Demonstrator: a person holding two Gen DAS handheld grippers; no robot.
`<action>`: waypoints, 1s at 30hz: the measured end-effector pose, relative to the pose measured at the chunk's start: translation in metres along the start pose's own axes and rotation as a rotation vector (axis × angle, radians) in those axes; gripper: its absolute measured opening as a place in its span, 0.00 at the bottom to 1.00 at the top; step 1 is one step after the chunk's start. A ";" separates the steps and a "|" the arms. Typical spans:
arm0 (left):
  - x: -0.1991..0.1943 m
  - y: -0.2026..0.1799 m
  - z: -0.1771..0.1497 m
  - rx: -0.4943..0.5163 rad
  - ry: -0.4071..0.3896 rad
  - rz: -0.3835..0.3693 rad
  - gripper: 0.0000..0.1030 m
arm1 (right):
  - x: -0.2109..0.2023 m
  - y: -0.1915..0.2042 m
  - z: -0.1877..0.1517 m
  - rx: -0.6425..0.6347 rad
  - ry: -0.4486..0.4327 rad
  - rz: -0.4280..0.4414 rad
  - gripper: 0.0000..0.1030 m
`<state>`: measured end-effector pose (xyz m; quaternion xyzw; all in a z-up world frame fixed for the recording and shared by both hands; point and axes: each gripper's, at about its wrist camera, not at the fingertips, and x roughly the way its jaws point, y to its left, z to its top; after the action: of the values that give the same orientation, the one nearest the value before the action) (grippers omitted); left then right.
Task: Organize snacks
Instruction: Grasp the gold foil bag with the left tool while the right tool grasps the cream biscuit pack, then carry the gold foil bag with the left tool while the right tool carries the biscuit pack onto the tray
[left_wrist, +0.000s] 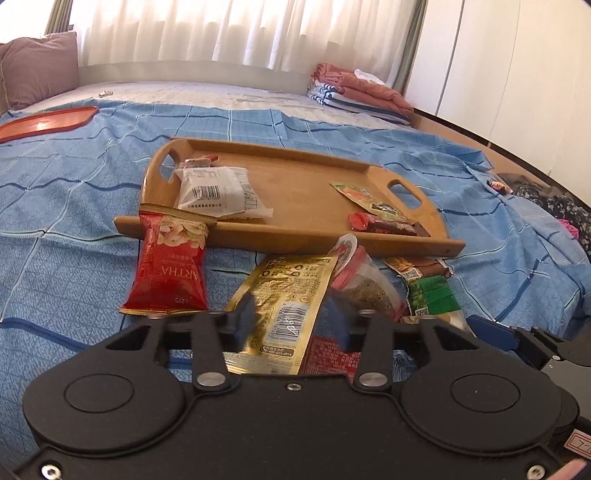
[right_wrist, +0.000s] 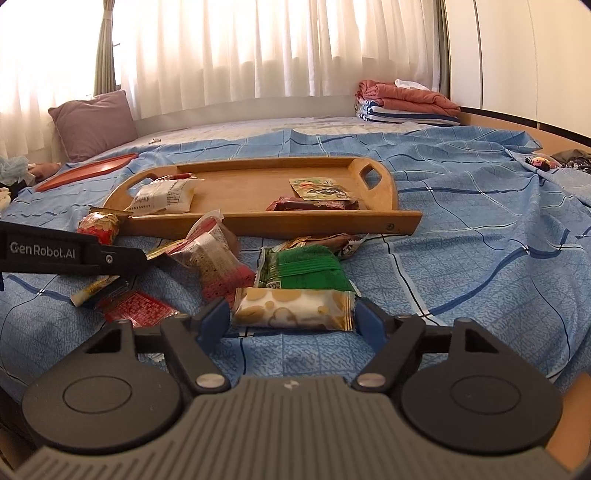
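Observation:
A wooden tray (left_wrist: 295, 240) (right_wrist: 277, 223) lies on the blue bedspread and holds a white packet (left_wrist: 218, 192), a green sachet (left_wrist: 369, 199) and a dark red bar (left_wrist: 388, 225). In front of it, loose snacks lie in a heap. A red nut bag (left_wrist: 170, 269) leans on the tray's rim. My left gripper (left_wrist: 293, 317) is open astride a gold packet (left_wrist: 284, 295) that lies flat. My right gripper (right_wrist: 291, 321) is open around a cream biscuit packet (right_wrist: 291, 308), its pads right at the packet's two ends. Behind that packet lies a green packet (right_wrist: 306, 267).
A flat red lid (left_wrist: 48, 120) lies at the far left of the bed, near a mauve pillow (right_wrist: 92, 122). Folded towels (left_wrist: 362, 92) are stacked at the far right corner. White wardrobe doors (right_wrist: 517, 55) and the bed's wooden edge (right_wrist: 554, 136) bound the right side.

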<state>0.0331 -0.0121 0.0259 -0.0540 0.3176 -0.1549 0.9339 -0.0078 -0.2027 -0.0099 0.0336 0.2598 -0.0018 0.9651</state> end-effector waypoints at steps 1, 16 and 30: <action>0.003 0.002 0.001 0.000 0.009 -0.008 0.52 | 0.000 0.000 0.000 0.000 0.000 0.000 0.75; 0.033 0.032 0.019 -0.065 0.117 -0.120 0.60 | 0.007 0.003 0.001 -0.038 0.016 -0.023 0.79; 0.004 0.011 0.017 -0.004 0.022 -0.036 0.56 | -0.010 -0.014 0.005 0.091 -0.049 -0.009 0.62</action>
<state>0.0494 -0.0027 0.0349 -0.0600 0.3269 -0.1718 0.9274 -0.0138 -0.2168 -0.0014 0.0761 0.2358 -0.0186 0.9687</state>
